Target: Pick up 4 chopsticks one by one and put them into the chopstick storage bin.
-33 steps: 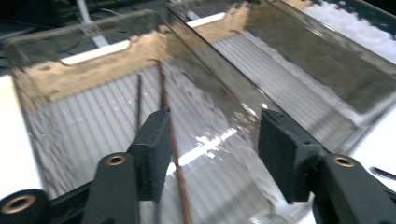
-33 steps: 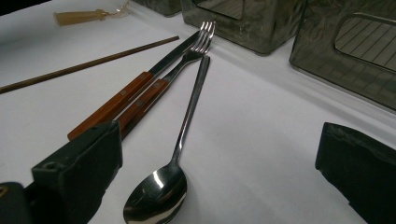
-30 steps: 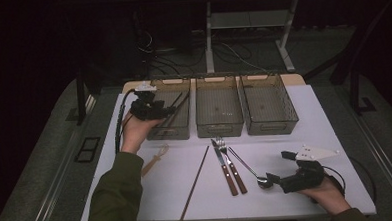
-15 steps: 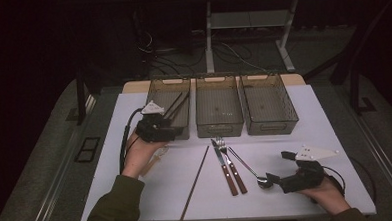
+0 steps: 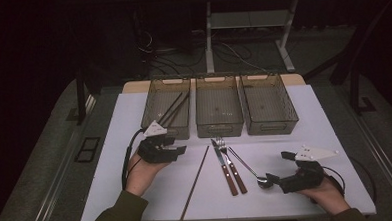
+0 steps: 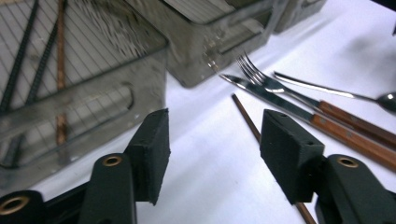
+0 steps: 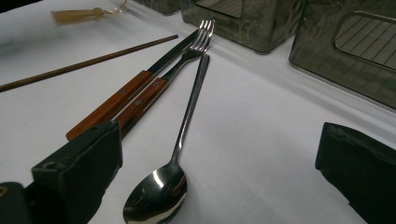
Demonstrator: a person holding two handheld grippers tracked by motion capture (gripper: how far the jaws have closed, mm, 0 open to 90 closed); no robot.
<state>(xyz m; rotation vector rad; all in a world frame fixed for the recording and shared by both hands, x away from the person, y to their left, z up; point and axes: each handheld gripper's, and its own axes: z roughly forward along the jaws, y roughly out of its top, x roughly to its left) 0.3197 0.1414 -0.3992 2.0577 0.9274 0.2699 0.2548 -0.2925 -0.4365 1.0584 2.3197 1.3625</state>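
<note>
My left gripper (image 5: 180,149) hovers just in front of the left bin (image 5: 149,105), pointing right toward the cutlery. Its jaws (image 6: 212,135) stand open, have just been closing, and hold nothing. A brown chopstick (image 5: 194,183) lies on the white table, its far end beyond the right jaw (image 6: 245,116). To its right lie a wood-handled knife (image 5: 224,167), a wood-handled fork (image 5: 234,166) and a steel spoon (image 5: 246,169). Near the table's front right, my right gripper (image 5: 279,167) is open, with the spoon's bowl (image 7: 156,196) beside its left jaw.
Three smoky plastic bins stand in a row at the back; the left one holds several chopsticks (image 5: 176,106), the middle (image 5: 220,130) and right (image 5: 272,128) look bare. A small tan piece (image 7: 77,15) lies beyond the chopstick. The table's front edge is near both hands.
My left hand has come back from over the left bin, toward the person and down to just in front of it. The right hand has stayed where it was.
</note>
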